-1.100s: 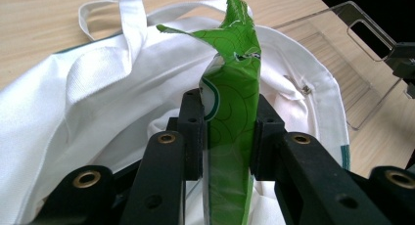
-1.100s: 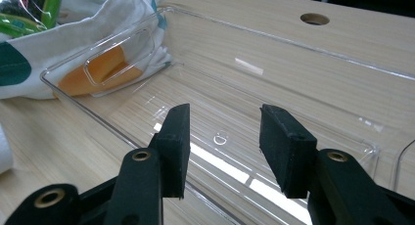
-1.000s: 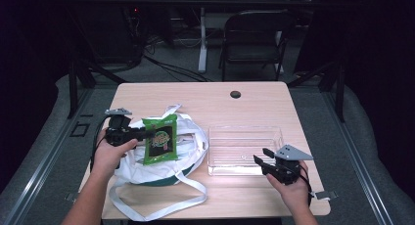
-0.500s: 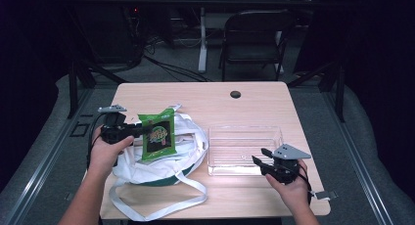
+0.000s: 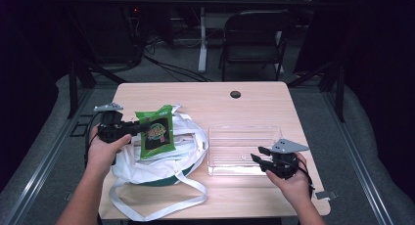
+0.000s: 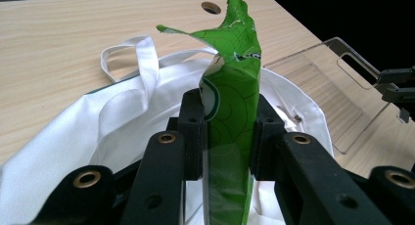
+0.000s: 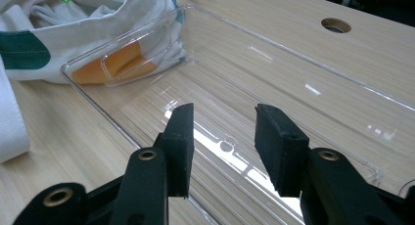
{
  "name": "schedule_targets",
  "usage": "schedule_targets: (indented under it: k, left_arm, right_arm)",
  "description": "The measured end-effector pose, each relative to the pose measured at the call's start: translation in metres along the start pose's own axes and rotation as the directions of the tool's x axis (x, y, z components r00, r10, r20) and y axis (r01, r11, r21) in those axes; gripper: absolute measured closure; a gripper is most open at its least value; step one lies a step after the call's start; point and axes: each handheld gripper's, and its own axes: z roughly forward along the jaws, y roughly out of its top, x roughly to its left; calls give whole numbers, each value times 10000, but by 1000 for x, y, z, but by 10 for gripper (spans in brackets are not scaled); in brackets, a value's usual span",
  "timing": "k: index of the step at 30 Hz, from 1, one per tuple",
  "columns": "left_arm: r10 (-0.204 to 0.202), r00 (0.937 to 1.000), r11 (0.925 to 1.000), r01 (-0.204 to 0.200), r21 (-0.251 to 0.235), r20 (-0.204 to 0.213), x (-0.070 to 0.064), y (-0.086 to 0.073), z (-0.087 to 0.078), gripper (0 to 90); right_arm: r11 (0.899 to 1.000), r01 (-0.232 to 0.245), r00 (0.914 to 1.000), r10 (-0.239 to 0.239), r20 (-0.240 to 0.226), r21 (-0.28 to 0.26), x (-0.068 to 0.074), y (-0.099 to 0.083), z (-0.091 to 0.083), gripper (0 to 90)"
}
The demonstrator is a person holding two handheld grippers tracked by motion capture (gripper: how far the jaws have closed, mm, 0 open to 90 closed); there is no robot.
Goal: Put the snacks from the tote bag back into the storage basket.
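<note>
A green snack packet (image 5: 156,132) (image 6: 230,102) hangs above the white cloth bag (image 5: 161,159) (image 6: 88,137). My left gripper (image 5: 139,128) (image 6: 227,132) is shut on the packet's lower part, left of the bag. A clear plastic tray (image 5: 243,149) (image 7: 274,88) lies to the right of the bag. My right gripper (image 5: 257,154) (image 7: 222,137) is open with nothing between its fingers, its tips over the tray's near right edge. Something orange (image 7: 120,63) shows through the tray's wall beside the bag.
The wooden table (image 5: 205,98) has a round cable hole (image 5: 235,94) at its far side. The bag's white straps (image 5: 151,200) trail toward the table's front edge. A folding chair (image 5: 254,39) stands behind the table.
My left gripper has drawn the green packet leftward and slightly up, away from the bag's middle. The right gripper has stayed at the tray.
</note>
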Motion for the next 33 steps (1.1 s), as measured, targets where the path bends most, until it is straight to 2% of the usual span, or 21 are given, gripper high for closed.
schedule_targets:
  k: [3,11,16,24,33]
  left_arm:
    - [-9,10000,10000,9,-56,-5,0,0,0,725]
    - [120,9999,9998,-119,-153,66,-3,2,1,725]
    - [237,9997,9993,-235,-275,85,-6,6,2,726]
    - [385,9991,9986,-379,-378,149,-8,8,2,726]
    - [621,9978,9971,-610,-457,233,-14,12,4,726]
  right_arm:
    - [9999,125,9998,-124,-167,102,-1,5,0,596]
    - [9957,778,9967,-766,-257,505,-1,16,2,602]
    - [9886,1284,9909,-1248,-497,783,0,26,3,604]
    - [9841,1512,9860,-1435,-848,927,0,38,4,604]
    - [9705,2112,9739,-1988,-1095,1161,0,54,3,601]
